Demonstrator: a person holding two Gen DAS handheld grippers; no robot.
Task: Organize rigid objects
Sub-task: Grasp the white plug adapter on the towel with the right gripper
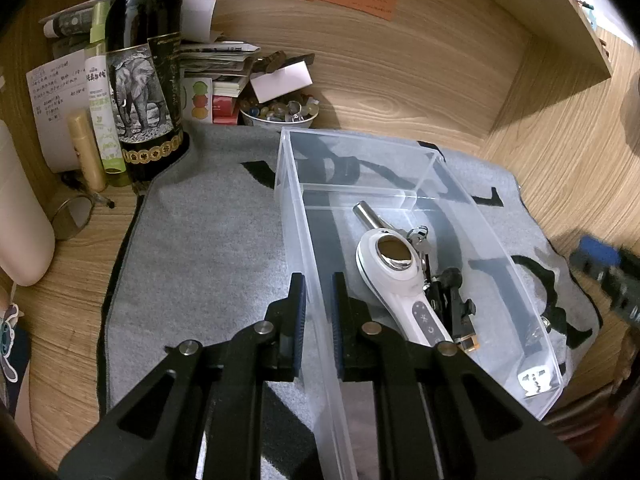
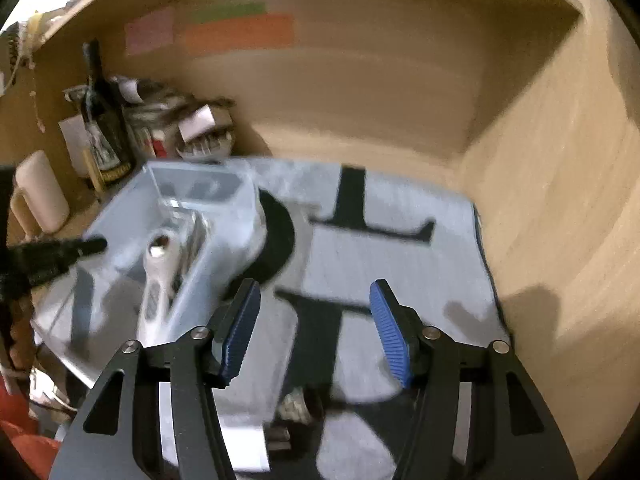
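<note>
Clear plastic bin [image 1: 424, 176] stands on the grey mat [image 1: 200, 240]; my left gripper [image 1: 319, 312] pinches its near-left wall, pointing downwards. Inside lie a white handheld device [image 1: 394, 276] and dark pieces I cannot identify. My right gripper [image 2: 316, 330] view is blurred; its jaws are apart over the mat, holding nothing.

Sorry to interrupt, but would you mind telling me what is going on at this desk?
A person is sorting small items into a clear plastic bin on a grey mat. The left gripper is clamped on the bin's near wall, steadying it. The right gripper hangs open and empty over the mat beside the bin. A white handheld device and keys already lie inside.
</note>
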